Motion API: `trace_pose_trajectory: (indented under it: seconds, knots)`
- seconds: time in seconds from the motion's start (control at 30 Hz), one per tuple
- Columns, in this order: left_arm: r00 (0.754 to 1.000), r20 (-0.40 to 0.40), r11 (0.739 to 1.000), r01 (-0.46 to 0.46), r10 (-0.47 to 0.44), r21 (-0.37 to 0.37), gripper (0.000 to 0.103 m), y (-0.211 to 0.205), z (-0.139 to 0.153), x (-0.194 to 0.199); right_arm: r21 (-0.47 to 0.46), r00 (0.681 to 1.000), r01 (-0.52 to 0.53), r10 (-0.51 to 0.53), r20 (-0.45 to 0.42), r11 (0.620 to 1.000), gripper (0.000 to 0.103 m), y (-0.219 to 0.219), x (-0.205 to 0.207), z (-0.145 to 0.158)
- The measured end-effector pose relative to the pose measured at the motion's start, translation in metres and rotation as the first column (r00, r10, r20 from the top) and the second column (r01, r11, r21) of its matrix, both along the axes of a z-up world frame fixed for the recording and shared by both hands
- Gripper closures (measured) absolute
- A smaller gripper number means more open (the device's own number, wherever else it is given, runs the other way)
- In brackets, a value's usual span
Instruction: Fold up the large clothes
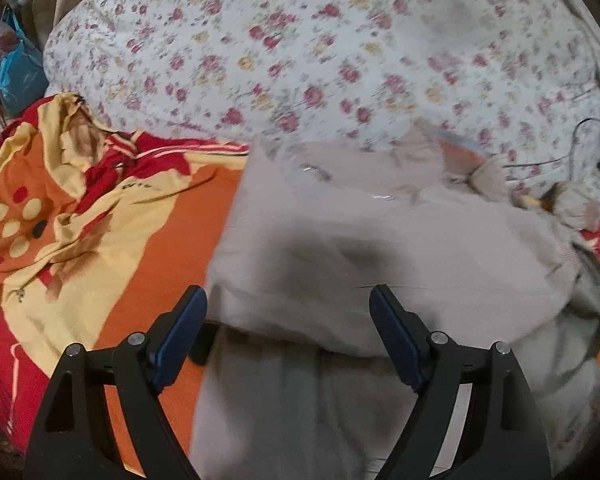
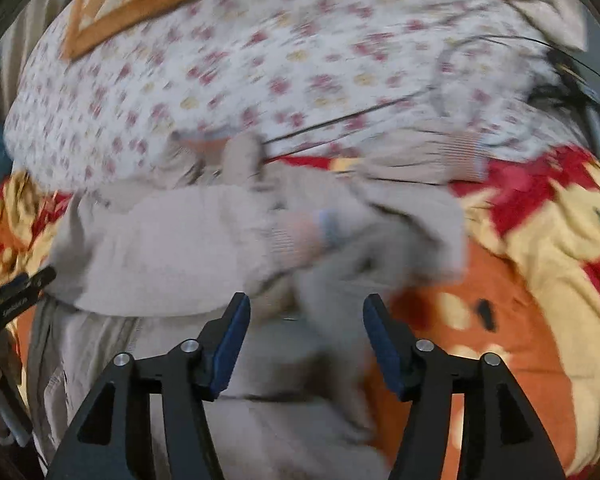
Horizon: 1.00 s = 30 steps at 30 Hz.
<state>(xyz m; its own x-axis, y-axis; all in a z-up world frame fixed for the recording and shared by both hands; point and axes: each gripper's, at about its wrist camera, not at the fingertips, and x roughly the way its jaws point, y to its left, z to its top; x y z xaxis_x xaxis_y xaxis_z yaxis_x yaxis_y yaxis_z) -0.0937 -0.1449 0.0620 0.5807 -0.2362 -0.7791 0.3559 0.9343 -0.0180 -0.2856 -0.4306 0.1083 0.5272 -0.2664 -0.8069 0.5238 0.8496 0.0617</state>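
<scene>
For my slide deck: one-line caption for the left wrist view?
Open left gripper hovers above a beige garment lying on an orange-patterned bedspread.

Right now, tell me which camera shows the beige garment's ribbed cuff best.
The right wrist view. The ribbed cuff lies near the middle of the beige garment, ahead of the open right gripper, though blurred. The left wrist view shows mostly the garment's smooth body; no cuff can be picked out there with certainty.
</scene>
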Motion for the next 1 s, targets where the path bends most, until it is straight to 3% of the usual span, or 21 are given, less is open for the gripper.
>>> trace_pose_trajectory:
  seconds: [0.2,0.4,0.53,0.63,0.83,1.0]
  knots:
    - [0.999,-0.024,0.999,0.03,-0.029,0.036,0.019,-0.016,-0.014,0.002,-0.007,0.99,0.14,-0.14,-0.002,0.99,0.039,-0.053,-0.032,0.007]
    - [0.999,-0.033,0.996,0.036,-0.034,0.082,0.019,-0.021,-0.028,0.005,0.009,0.973,0.229,-0.229,0.034,0.973,0.039,-0.098,-0.023,0.003]
    - [0.999,-0.025,0.994,0.042,-0.04,0.098,0.019,-0.024,-0.032,0.006,0.135,0.956,0.274,-0.286,0.071,0.952,0.037,-0.135,-0.001,-0.004]
    - [0.999,-0.024,0.994,0.048,-0.045,0.103,0.019,-0.026,-0.033,0.006,0.235,0.928,0.339,-0.365,0.075,0.911,0.028,-0.166,0.02,-0.018]
    - [0.998,-0.03,0.993,0.053,-0.05,0.105,0.019,-0.029,-0.037,0.011,0.363,0.902,0.393,-0.431,0.026,0.845,0.028,-0.202,0.05,-0.057]
    - [0.998,-0.027,0.993,0.056,-0.054,0.108,0.018,-0.029,-0.039,0.011,0.438,0.87,0.406,-0.486,0.082,0.802,0.03,-0.215,0.057,-0.076]
